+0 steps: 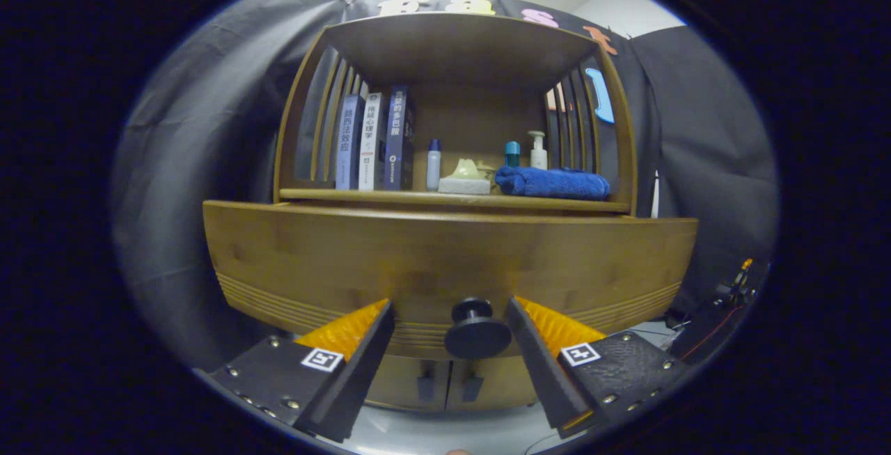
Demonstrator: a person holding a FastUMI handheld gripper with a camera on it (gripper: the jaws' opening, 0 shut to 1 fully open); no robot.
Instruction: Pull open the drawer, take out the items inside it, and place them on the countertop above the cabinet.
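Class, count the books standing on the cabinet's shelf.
3. The books stand upright side by side at one end of the shelf: pale blue book, white book, dark blue book, then a small bottle.

The gripper (pixel 451 319) stands spread, its fingers either side of the drawer knob (pixel 477 330) with a gap on each side. Behind the knob the drawer front (pixel 445 260) blocks the way. Above it, the bench (pixel 390 195) is crowded: books (pixel 372 140), bottles (pixel 434 164) and a blue towel (pixel 553 182).
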